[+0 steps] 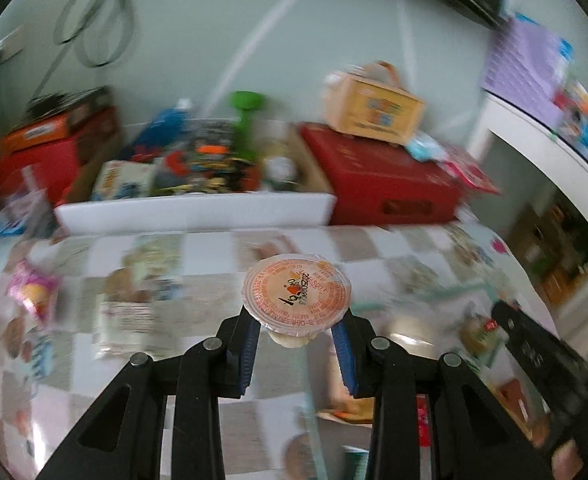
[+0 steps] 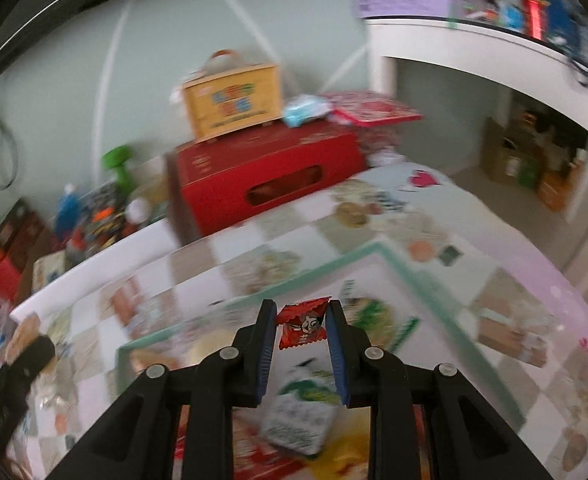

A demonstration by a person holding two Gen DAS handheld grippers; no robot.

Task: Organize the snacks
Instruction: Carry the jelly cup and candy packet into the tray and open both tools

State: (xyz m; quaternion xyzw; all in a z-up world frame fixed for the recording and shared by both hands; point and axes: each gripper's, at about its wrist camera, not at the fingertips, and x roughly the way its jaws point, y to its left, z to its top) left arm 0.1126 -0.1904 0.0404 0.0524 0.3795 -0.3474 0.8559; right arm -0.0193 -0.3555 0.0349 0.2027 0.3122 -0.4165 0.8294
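Left wrist view: the left gripper [image 1: 297,322] is clamped on a small sealed jelly cup [image 1: 296,295], its blue pads [image 1: 250,344] pressing the cup's sides just under the printed orange foil lid. The cup is lifted above the checked tablecloth [image 1: 198,248]. At 12 o'clock from the cup, well apart, a white tray [image 1: 198,210] sits on the table, heaped with blurred snack packets. A red carton [image 1: 386,176] touches the tray's end at 1 o'clock, with a tan handled box [image 1: 374,106] standing on top. A pink wrapped snack [image 1: 34,294] lies on the cloth at 9 o'clock. The other black gripper shows at 4 o'clock near the edge.

Right wrist view: the right gripper [image 2: 301,330] is closed on a small red candy wrapper [image 2: 303,326], pinched between the two blue pads [image 2: 268,350] and held clear of the table. Below it, at 6 o'clock, a green-and-white snack packet [image 2: 300,416] lies inside a mint-rimmed clear bin [image 2: 254,294]. The red carton [image 2: 262,172] is at 11 o'clock, the tan box [image 2: 234,100] on it, and the white tray [image 2: 106,268] stretches toward 9 o'clock.
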